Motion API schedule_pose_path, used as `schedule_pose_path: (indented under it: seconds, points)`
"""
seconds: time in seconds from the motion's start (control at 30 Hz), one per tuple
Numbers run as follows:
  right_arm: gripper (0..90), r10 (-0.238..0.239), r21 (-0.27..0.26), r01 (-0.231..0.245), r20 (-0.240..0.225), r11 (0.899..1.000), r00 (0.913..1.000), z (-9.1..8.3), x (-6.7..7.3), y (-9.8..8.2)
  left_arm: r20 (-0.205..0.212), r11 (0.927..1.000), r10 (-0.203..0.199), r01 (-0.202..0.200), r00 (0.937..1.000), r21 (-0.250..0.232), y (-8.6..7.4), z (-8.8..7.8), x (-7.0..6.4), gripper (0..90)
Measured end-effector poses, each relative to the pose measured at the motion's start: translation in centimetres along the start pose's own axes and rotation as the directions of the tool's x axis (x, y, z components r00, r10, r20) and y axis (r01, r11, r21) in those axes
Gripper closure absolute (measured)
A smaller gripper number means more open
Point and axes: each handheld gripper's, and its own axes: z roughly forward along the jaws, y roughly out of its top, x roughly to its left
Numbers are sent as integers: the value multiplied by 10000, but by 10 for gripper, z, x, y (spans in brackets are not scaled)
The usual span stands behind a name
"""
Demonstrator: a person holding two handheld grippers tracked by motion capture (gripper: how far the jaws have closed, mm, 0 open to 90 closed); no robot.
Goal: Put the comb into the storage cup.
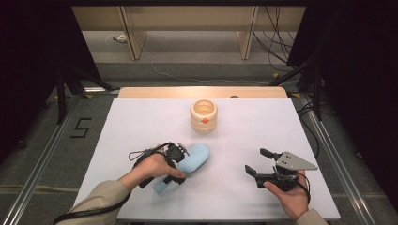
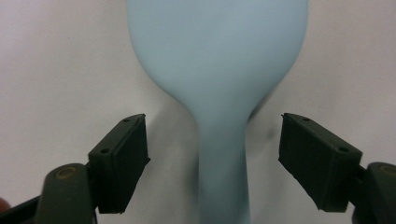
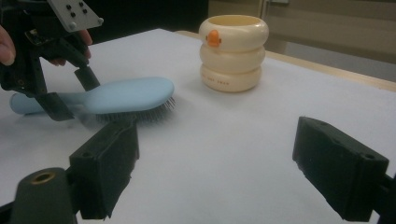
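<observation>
A pale blue hairbrush (image 1: 195, 158) lies bristles down on the white table top, left of centre. My left gripper (image 1: 174, 171) points down over its handle. In the left gripper view the handle (image 2: 222, 158) runs between the two black pads (image 2: 121, 163), with a gap on each side, so the left gripper (image 2: 215, 126) is open. The right gripper view shows that gripper (image 3: 70, 93) astride the brush (image 3: 126, 95). My right gripper (image 1: 256, 161) rests near the front right of the table, open, with nothing between its fingers (image 3: 217, 135).
A cream pot of stacked rings with an orange spot (image 1: 203, 116) stands upright at the back centre of the white sheet (image 1: 141, 122); it is also in the right gripper view (image 3: 233, 51). Metal rails and cables flank the table.
</observation>
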Motion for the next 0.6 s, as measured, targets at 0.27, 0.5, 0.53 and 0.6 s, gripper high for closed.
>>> schedule_pose_path:
  seconds: [0.27, 0.5, 0.53, 0.6]
  points:
    - [156, -2, -1, 2, -12, 10000, 10000, 0, 0, 0, 8, 9995, 8, -8, 10000, 308, 2, 3, 2, 317]
    - [156, -8, 0, 8, -5, 10000, 10000, 0, 0, 0, 64, 9988, 0, -3, 10000, 488, 4, 3, 2, 369]
    - [156, -5, 0, 5, -11, 10000, 10000, 0, 0, 0, 54, 9988, 9, -12, 10000, 496, 4, 3, 2, 375]
    - [156, -5, 7, 5, -11, 10000, 10000, 0, 0, 0, 54, 9984, 2, -5, 10000, 560, 5, 3, 2, 385]
